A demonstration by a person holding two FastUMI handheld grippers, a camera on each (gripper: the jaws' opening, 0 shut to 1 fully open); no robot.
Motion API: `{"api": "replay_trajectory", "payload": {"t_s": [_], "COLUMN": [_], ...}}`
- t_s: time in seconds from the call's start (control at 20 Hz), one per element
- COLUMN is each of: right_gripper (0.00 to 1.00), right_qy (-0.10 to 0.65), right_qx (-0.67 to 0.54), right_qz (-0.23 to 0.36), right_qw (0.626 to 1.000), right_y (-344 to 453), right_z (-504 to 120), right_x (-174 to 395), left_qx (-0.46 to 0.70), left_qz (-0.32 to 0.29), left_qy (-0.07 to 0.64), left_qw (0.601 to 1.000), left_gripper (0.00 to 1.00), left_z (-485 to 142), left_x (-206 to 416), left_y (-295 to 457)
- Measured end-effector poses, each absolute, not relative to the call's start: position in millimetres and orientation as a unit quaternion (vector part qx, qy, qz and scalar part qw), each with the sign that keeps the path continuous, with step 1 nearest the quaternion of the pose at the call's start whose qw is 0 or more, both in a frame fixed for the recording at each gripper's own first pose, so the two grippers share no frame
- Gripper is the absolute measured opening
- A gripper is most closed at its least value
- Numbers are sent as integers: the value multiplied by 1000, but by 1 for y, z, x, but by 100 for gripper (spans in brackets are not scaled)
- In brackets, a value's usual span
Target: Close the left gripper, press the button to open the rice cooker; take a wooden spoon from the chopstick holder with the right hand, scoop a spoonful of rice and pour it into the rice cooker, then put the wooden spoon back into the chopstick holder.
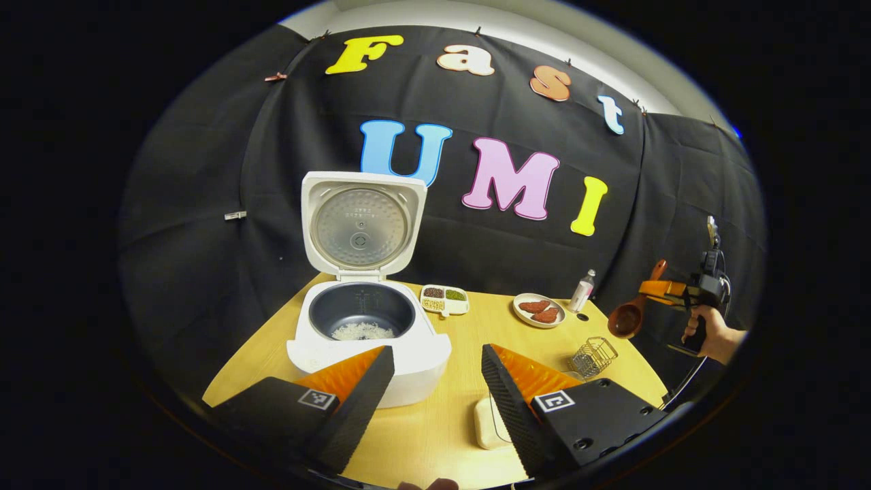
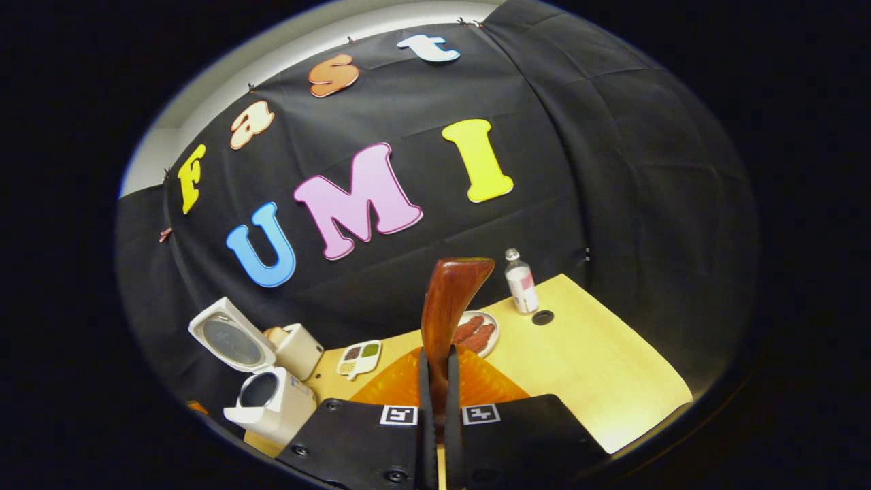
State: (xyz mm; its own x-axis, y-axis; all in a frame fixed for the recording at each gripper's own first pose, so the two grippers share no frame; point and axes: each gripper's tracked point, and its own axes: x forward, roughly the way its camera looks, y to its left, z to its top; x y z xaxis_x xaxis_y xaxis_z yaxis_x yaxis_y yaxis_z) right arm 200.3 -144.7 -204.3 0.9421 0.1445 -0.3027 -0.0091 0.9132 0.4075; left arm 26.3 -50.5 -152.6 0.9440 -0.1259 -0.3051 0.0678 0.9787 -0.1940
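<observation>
The white rice cooker [image 1: 367, 340] stands open at the table's left, its lid [image 1: 360, 224] upright and a little white rice [image 1: 362, 331] in the dark pot. My left gripper [image 1: 437, 354] is open just in front of the cooker, holding nothing. At the far right, above the table edge, my right gripper [image 1: 663, 289] is held by a hand and is shut on the wooden spoon [image 1: 629, 316], whose bowl hangs left and downward. Below the spoon stands the wire chopstick holder [image 1: 593, 356]. In the right gripper view, the right gripper [image 2: 437, 367] clamps the spoon [image 2: 449, 306], with the cooker [image 2: 272, 401] at lower left.
On the wooden table [image 1: 435, 429] sit a divided dish of grains [image 1: 445, 299], a plate with red pieces [image 1: 539, 310] and a small bottle [image 1: 582, 290] along the back. A cream-coloured container [image 1: 488, 423] lies half hidden behind one left finger.
</observation>
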Motion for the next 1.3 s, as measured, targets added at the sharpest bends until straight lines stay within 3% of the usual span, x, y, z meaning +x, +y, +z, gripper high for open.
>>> {"api": "replay_trajectory", "payload": {"t_s": [0.05, 0.15, 0.95, 1.15, 1.25, 1.3], "right_gripper": [14, 9, 13, 30, 59, 83], "right_qy": [170, 181, 244, 249, 253, 252], "right_qx": [202, 198, 193, 203, 197, 192], "right_qz": [39, 34, 38, 34, 37, 35], "right_qw": [964, 963, 949, 946, 946, 948], "right_y": [-150, -158, -151, -155, -157, -158], "right_z": [-215, -239, -329, -323, -317, -314], "right_x": [202, 207, 220, 212, 199, 195], "left_qx": [-91, -92, -88, -91, -94, -95], "left_qz": [-45, -35, -2, -5, -6, -9], "left_qy": [161, 163, 186, 178, 170, 166], "left_qw": [982, 982, 979, 980, 981, 981], "left_gripper": [90, 90, 90, 90, 90, 90], "left_z": [-153, -151, -155, -149, -144, -140], "left_x": [26, 25, 11, 12, 16, 18], "left_y": [-54, -62, -81, -79, -77, -76]}}
